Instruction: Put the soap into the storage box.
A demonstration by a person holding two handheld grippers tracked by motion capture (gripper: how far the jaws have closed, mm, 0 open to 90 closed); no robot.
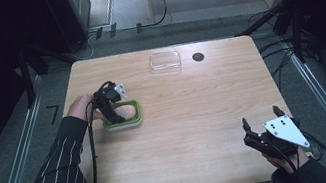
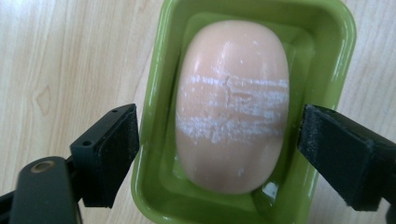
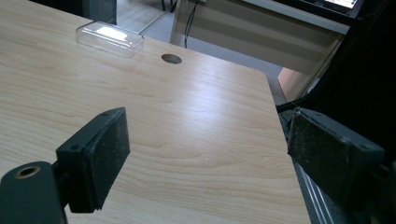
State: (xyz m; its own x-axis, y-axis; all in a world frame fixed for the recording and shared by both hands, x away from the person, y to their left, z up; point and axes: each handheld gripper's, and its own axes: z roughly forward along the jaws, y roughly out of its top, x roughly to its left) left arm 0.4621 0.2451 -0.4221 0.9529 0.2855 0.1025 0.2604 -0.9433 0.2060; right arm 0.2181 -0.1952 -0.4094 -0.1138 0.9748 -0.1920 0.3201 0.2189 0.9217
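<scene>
Left gripper (image 2: 217, 140) spread wide, straddling peach oval soap bar (image 2: 232, 105) in glossy green plastic dish (image 2: 154, 140) at left-centre of high view; likely pre-grasp, needing descent and closing; right gripper (image 1: 261, 127) released, lower right, idle.

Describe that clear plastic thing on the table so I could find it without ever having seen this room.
Start at the wooden table and look to its far edge, away from the person. Near the middle of that edge lies a clear lid, with a small dark hole in the tabletop just to its right. Unlike the green dish holding soap, it is see-through and empty.
</scene>
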